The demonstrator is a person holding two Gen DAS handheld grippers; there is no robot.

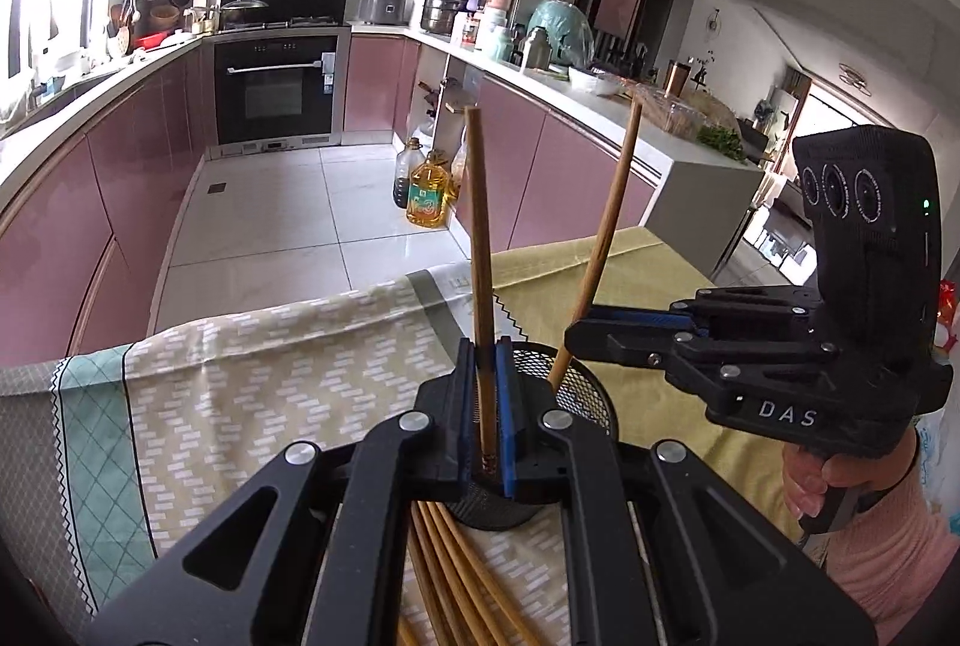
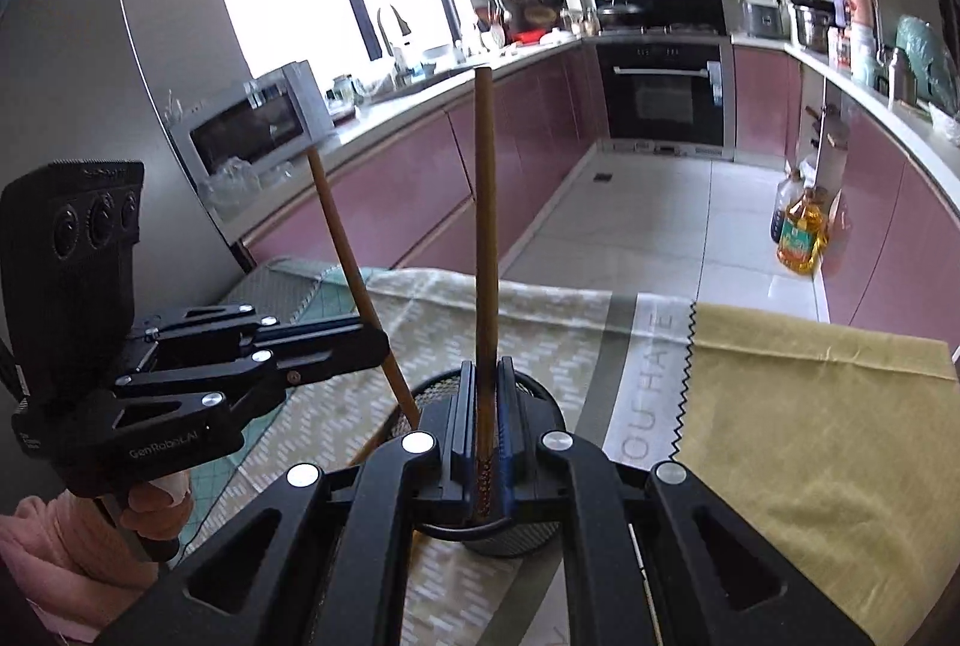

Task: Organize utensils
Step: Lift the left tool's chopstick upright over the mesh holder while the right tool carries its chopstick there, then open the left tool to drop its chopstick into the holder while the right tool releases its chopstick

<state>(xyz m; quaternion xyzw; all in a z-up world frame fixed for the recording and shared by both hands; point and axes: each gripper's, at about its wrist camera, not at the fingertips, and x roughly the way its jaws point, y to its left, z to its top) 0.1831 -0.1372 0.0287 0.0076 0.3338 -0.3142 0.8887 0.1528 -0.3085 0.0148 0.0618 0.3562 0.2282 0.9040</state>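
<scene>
A black mesh cup [image 1: 585, 397] stands on the cloth-covered table. My left gripper [image 1: 484, 352] is shut on a brown chopstick [image 1: 479, 238] that stands nearly upright, its lower end over the cup. In the same view my right gripper [image 1: 573, 337] comes in from the right, shut on a second chopstick [image 1: 606, 238] that slants down into the cup. The right wrist view shows the right gripper [image 2: 485, 367] clamped on its upright chopstick [image 2: 485, 226] above the mesh cup [image 2: 435, 385]. The left gripper [image 2: 381, 340] holds the slanted chopstick [image 2: 342, 250] there.
Several loose chopsticks [image 1: 456, 562] lie on the patterned cloth [image 1: 270, 376] under my left gripper. A yellow cloth [image 2: 810, 436] covers the table's right part. Beyond the table edge are tiled floor, oil bottles [image 1: 427, 202] and pink cabinets. A hand in a pink sleeve [image 1: 888, 544] holds the right gripper.
</scene>
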